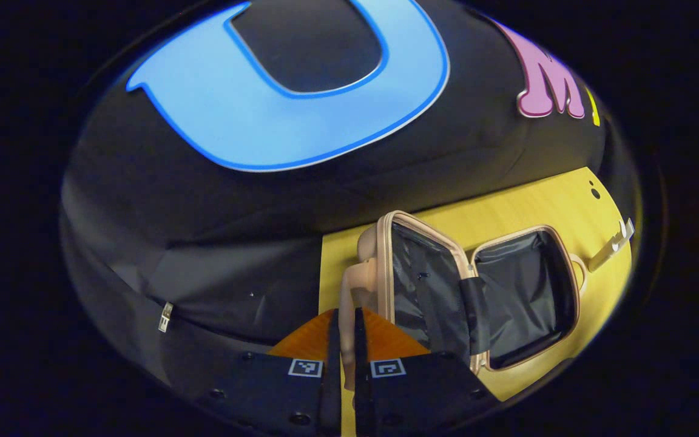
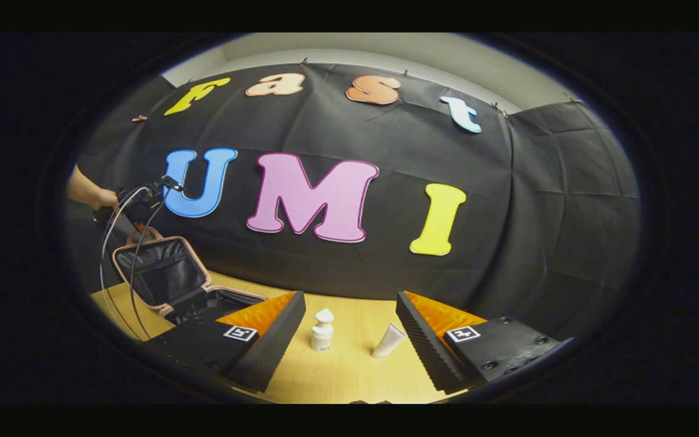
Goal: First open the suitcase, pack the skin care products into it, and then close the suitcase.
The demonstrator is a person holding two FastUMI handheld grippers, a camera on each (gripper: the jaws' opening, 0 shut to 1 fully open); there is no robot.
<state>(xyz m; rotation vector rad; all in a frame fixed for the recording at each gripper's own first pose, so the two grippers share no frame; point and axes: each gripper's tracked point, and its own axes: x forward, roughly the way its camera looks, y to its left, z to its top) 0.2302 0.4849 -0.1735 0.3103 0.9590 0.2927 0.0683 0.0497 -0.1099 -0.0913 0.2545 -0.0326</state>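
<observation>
Left gripper (image 1: 343, 340) clamps narrow on the handle (image 1: 349, 303) of the open suitcase (image 1: 483, 291); right gripper (image 2: 349, 340) is spread wide.

The left gripper view looks into the dark-lined shells on the yellow table (image 1: 507, 212). The right gripper view adds a white bottle (image 2: 322, 331) and a tube (image 2: 389, 340) standing between its fingers, the suitcase lid (image 2: 161, 273) upright, and a hand (image 2: 91, 194) at far left.

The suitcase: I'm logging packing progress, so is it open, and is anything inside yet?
Open and empty. The suitcase lies spread on the table with bare dark lining in both halves; the bottle and tube stand outside it.
</observation>
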